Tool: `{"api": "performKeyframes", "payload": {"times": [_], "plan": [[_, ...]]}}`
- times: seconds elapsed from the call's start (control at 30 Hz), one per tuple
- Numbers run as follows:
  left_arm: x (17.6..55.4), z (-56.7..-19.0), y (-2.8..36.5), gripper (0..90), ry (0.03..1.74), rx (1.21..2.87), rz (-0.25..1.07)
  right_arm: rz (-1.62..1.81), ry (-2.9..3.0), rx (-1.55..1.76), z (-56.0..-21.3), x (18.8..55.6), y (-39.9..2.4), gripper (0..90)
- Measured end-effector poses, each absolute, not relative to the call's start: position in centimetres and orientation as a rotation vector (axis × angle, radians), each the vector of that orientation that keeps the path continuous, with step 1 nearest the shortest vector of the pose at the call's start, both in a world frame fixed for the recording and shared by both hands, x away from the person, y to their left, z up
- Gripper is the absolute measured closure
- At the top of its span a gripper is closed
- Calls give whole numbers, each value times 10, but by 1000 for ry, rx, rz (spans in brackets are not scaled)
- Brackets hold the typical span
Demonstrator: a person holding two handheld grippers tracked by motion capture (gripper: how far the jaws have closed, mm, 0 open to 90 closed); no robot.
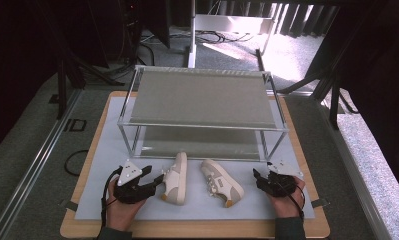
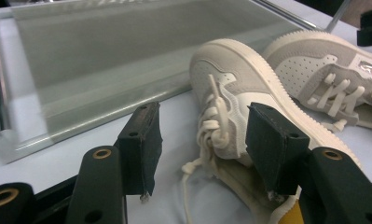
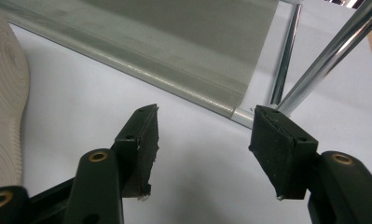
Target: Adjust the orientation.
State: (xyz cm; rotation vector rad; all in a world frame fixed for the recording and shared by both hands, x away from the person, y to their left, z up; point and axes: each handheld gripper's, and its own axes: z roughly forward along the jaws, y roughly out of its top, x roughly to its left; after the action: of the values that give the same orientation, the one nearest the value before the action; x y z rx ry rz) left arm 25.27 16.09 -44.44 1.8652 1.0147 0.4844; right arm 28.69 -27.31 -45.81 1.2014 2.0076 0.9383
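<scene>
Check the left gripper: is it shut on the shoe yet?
Open. The left gripper's jaws straddle the left shoe, but one pad stands clear of it.

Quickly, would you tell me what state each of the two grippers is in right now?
Left gripper: open, jaws astride the left shoe, not pressing on it.
Right gripper: open, nothing between its jaws.

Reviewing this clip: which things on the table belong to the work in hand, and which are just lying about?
In the job:
- left shoe, between the open left tongs
- right shoe, lying beside it
- two-tier rack, just behind

Lying about:
- white mat
- cables on the floor
</scene>
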Motion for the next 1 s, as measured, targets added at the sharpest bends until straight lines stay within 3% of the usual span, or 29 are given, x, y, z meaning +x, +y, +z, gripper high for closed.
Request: {"api": "performKeyframes", "payload": {"times": [0.4,1.0], "plan": [[255,-446,151,506,974,1880,404,933,2004,1210,-459,287,-275,410],[262,-432,122,486,885,1921,385,933,2004,1203,-458,286,-274,411]]}}
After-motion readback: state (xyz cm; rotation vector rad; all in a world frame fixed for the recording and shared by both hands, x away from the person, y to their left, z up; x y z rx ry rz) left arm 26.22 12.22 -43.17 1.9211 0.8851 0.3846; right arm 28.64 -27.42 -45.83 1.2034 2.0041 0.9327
